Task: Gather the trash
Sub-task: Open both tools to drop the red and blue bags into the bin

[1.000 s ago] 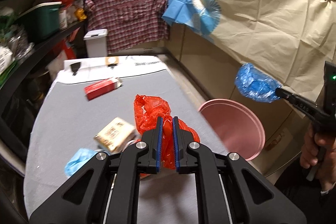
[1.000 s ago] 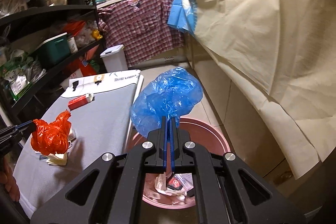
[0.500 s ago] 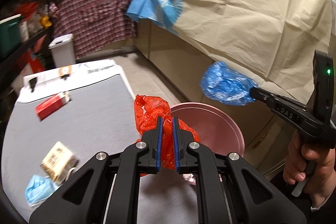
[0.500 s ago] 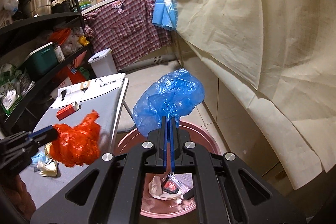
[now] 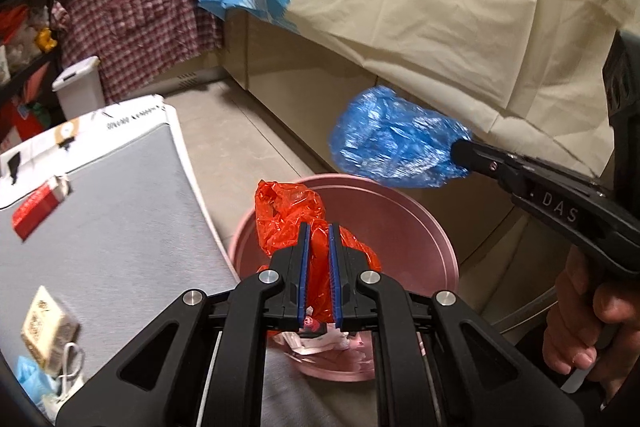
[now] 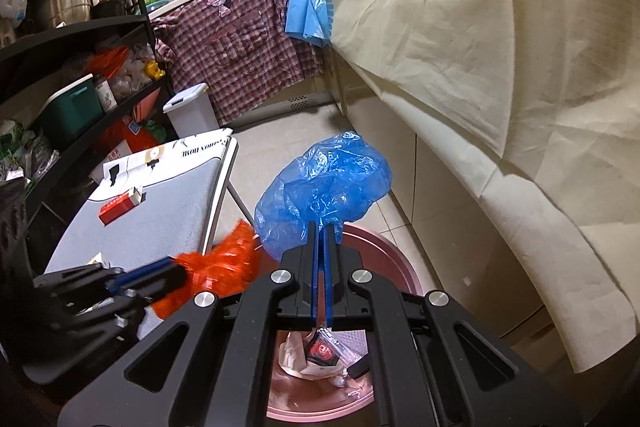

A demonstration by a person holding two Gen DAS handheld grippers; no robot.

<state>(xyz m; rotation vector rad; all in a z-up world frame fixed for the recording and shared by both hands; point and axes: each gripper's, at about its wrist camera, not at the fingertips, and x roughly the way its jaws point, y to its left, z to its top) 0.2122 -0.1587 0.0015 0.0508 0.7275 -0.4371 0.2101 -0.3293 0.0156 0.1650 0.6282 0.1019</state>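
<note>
My left gripper [image 5: 318, 231] is shut on a crumpled red plastic bag [image 5: 288, 215] and holds it over the near rim of the pink bin [image 5: 432, 227]. My right gripper [image 6: 323, 227] is shut on a crumpled blue plastic bag [image 6: 324, 187] above the same pink bin [image 6: 394, 267], which holds paper and wrapper scraps [image 6: 320, 351]. The right gripper with the blue bag [image 5: 392, 143] shows at the right of the left wrist view. The red bag [image 6: 224, 267] shows at the left of the right wrist view.
A grey-topped table [image 5: 112, 211] stands left of the bin with a red-and-white carton [image 5: 38, 205], a tan box [image 5: 46, 327] and a blue scrap [image 5: 32, 379]. A cream cloth [image 6: 480, 47] covers the counter at right. A white bin [image 6: 192, 111] and shelves [image 6: 80, 27] stand behind.
My left gripper has carried the red bag rightward off the table to above the bin. The right gripper has held the blue bag over the bin and moved slightly.
</note>
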